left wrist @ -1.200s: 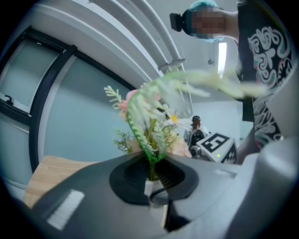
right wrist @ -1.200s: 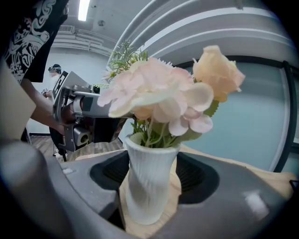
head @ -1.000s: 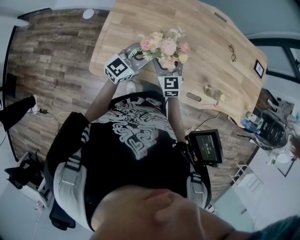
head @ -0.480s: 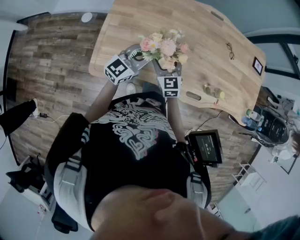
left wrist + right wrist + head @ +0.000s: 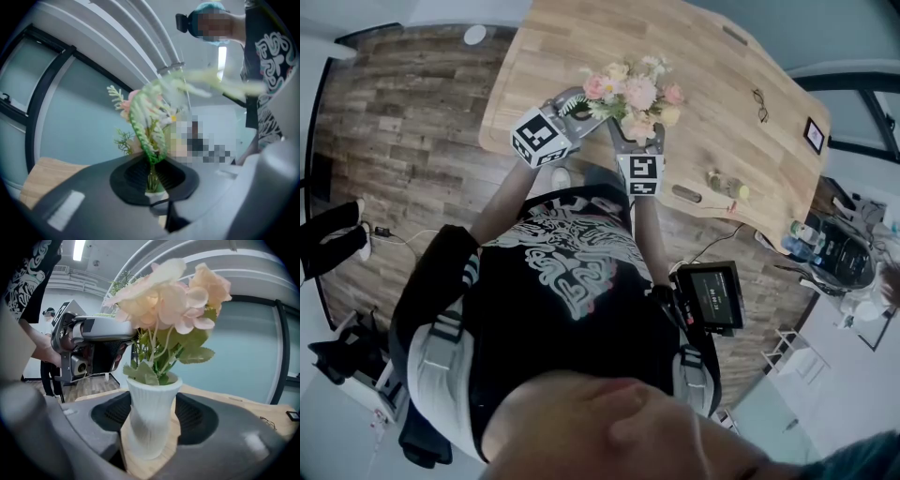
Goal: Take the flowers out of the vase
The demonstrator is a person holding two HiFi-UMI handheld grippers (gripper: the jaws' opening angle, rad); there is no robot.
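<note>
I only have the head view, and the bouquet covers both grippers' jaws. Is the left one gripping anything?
Observer: Yes, the left gripper is shut on the flower stems, below the blooms.
Operator: And the right one?
Observer: The white ribbed vase stands on the table between the right gripper's wide jaws; whether its pads press it I cannot tell.

Black T-shirt (image 5: 567,281) with white swirling print, grey harness straps (image 5: 439,349) over both shoulders.
</note>
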